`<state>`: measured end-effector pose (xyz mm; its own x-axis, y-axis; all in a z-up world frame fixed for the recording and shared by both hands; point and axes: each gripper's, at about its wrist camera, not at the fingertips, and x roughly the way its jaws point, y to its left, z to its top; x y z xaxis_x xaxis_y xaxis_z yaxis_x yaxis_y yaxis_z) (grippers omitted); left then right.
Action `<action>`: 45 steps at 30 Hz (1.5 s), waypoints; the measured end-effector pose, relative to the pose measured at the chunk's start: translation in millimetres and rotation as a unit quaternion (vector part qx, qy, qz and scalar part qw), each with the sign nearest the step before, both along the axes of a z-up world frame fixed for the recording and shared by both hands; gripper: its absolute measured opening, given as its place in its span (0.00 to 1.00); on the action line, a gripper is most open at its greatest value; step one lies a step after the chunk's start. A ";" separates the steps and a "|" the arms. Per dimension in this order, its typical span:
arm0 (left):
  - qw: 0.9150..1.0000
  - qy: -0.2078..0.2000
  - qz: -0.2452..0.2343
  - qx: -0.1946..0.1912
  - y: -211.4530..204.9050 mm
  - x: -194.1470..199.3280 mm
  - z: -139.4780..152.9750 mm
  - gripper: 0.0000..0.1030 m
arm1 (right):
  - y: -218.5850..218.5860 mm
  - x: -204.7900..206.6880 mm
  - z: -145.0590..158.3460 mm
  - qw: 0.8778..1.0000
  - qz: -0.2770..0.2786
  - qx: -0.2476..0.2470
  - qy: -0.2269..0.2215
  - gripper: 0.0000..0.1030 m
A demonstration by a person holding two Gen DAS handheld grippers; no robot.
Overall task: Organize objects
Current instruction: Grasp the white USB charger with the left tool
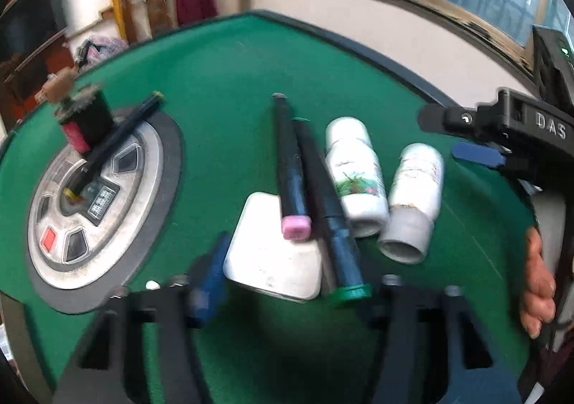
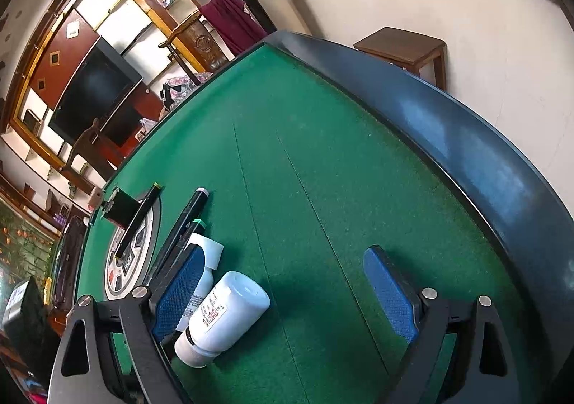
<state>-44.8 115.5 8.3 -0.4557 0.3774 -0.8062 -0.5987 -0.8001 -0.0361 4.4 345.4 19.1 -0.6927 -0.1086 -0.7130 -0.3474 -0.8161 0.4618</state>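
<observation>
Markers, bottles and a white box lay bunched together on the green felt table [image 1: 222,88]; the pink-capped marker [image 1: 288,167] rested with its cap on the white box [image 1: 272,253], and the green-capped marker [image 1: 328,210] lay touching it on the right, its cap nearest the camera; just right of these lay two white bottles on their sides, one with a plant picture on its label [image 1: 355,174], the other with its open neck towards the camera [image 1: 414,196]. The left gripper [image 1: 283,291] reached over this cluster with its jaws partly apart around the box and the green cap; the view was blurred, and whether the pads pressed on anything I could not tell. The right gripper [image 2: 287,293] stood wide apart over bare felt, nothing between its pads; its left finger [image 2: 177,291] sat just beside the nearer bottle. A hand [image 1: 538,282] held that gripper's handle. Farther left, a third marker [image 1: 114,146] leaned across the round control panel [image 1: 97,189] beside a small black block [image 1: 88,119].
</observation>
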 end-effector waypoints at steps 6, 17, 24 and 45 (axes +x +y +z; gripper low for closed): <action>1.000 -0.010 0.019 0.003 -13.5 9.4 3.7 0.42 | -2.5 -3.9 -0.1 1.000 0.003 0.024 -0.006 0.91; 0.996 -0.016 0.071 0.060 -75.2 67.6 28.5 0.42 | -4.4 -4.7 0.1 0.999 0.001 0.053 -0.011 0.91; 0.991 -0.008 0.100 0.090 -102.7 101.8 33.5 0.42 | -1.3 0.4 3.8 0.999 -0.007 0.043 0.001 0.91; 0.985 -0.051 0.120 0.116 -131.8 108.4 10.8 0.43 | -78.9 4.1 13.5 0.993 0.053 0.095 -0.056 0.66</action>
<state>63.6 -16.3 19.1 -0.4757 0.4487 -0.7565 -0.3780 -0.8809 -0.2848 8.5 266.5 32.6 -0.5994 -0.0328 -0.7998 -0.2962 -0.9191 0.2597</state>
